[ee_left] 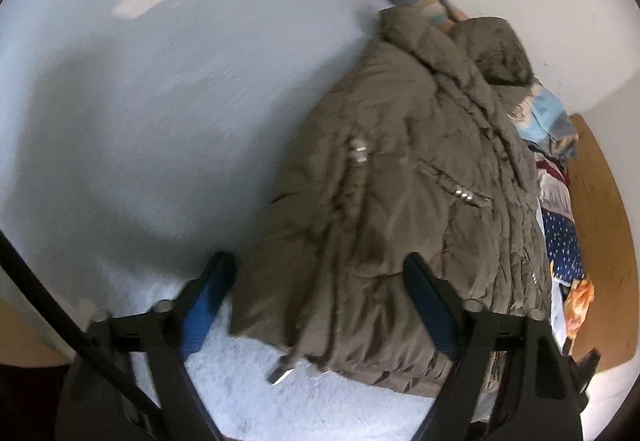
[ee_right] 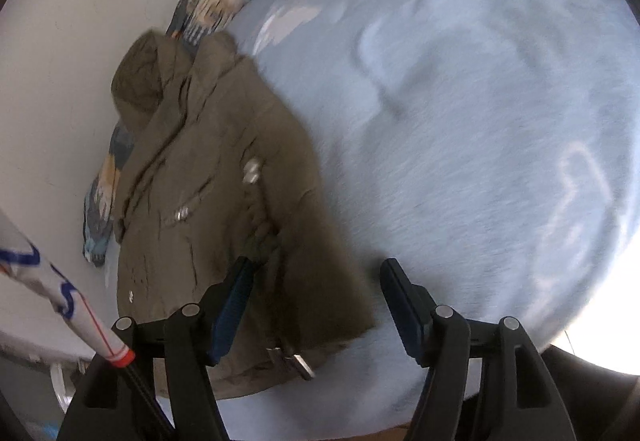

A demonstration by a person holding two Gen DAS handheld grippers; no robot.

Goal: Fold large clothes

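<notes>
Left gripper (ee_left: 320,281) and right gripper (ee_right: 316,281) hovering over folded olive jacket (ee_left: 404,193) lying on blue bedspread (ee_left: 160,101), jaws gaping wide, gripping nothing.

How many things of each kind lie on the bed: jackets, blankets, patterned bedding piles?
Olive padded jacket: 1
Light blue fleece blanket: 1
Patterned bedding pile by the wall: 1
Total: 3
</notes>
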